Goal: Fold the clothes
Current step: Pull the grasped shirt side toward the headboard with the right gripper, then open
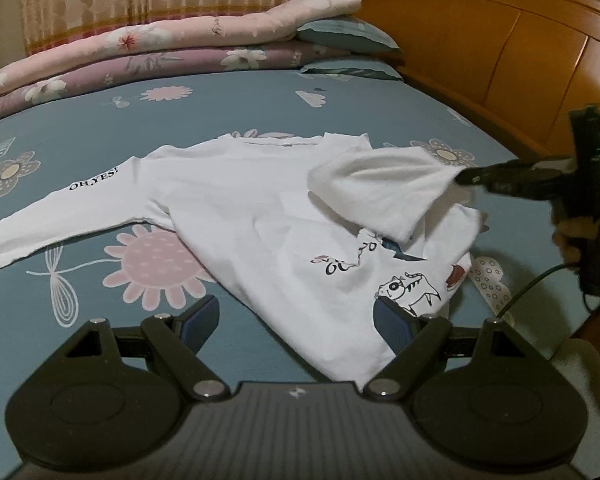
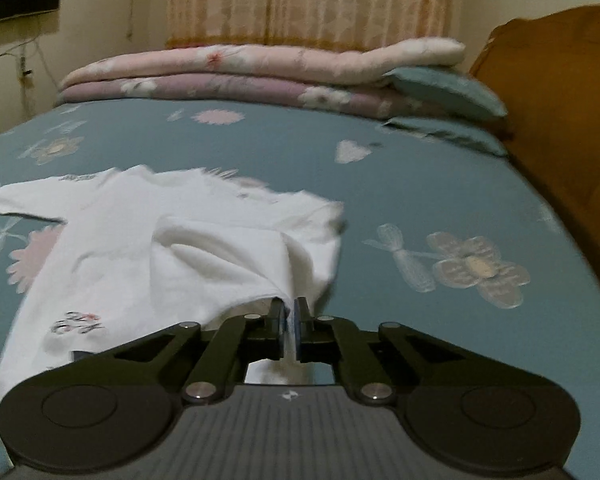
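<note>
The left gripper (image 1: 296, 320) sits nearest the lens, its 2 blue-padded jaws spread wide and holding nothing; the right-hand pad rests on or just over the hem of the shirt, and I cannot tell which.

The bed sheet (image 1: 260, 104), teal with pale flowers, carries everything. On it lies the white long-sleeved shirt (image 1: 240, 216), front up, with a cartoon print near the hem. Its long axis runs from the hem by the left gripper away toward the folded quilts (image 1: 160, 52), and 1 sleeve printed "OH,YES!" (image 1: 93, 181) stretches flat out to the left.

The other sleeve (image 1: 380, 184) is raised off the sheet and bent over the shirt's chest. The right gripper (image 2: 289, 318) has its jaws pressed together, pinching that sleeve's cuff end; in the left wrist view it comes in from the headboard (image 1: 500, 40) side.

So the right hand is the nearer one to the work: the sleeve probably needs carrying leftward across the body and laying flat. The left gripper is well placed to pin the hem meanwhile.
</note>
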A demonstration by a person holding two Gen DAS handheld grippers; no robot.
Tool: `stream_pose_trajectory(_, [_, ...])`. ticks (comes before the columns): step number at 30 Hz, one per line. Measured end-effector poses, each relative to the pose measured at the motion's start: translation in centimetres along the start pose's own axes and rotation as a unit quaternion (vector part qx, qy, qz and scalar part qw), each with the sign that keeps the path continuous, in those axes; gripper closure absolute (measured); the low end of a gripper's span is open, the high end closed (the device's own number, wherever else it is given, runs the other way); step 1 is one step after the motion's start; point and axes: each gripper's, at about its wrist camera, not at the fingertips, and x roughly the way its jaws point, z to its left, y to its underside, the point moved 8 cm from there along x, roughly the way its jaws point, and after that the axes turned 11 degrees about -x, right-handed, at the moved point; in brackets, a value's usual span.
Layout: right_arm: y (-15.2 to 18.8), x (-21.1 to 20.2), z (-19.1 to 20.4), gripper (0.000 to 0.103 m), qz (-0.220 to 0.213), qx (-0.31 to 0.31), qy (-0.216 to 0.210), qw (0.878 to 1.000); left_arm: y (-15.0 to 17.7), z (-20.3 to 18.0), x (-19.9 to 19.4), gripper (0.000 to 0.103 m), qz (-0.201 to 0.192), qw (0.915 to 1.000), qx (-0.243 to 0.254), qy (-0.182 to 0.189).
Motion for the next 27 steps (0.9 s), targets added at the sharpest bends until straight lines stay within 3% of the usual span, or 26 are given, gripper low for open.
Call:
stream_pose_trajectory(7, [2.3,-3.2,-6.3,0.099,0.02,0.011,0.098,0.995,0.3,-1.3,0.7,0.019,0.009,0.9998,0.014,0.013])
stream_pose_trajectory(12, [4.0,-5.9,-11.1,0.099,0.027,0.037,0.163,0.986,0.3,-2.2,0.9,0.019,0.011,0.9995,0.021,0.019])
stream_pose_trajectory(17, [5.4,-7.3,-13.6,0.099,0.04,0.03,0.22,0.974,0.3,-3.0,0.9,0.019,0.012,0.9992,0.029,0.024])
stream_pose_trajectory(23, [9.2,-6.4,-14.2,0.097,0.106,0.036,0.227,0.967,0.3,-3.2,1.1,0.019,0.014,0.9992,0.031,0.023])
stream_pose_trajectory(24, [10.0,-6.2,-14.4,0.092,0.12,0.042,0.225,0.966,0.2,-3.2,1.1,0.019,0.015,0.9991,0.031,0.023])
stream_pose_trajectory(27, [11.9,-6.2,-14.0,0.088,0.137,0.058,0.192,0.97,0.3,-3.5,1.3,0.019,0.017,0.999,0.035,0.024])
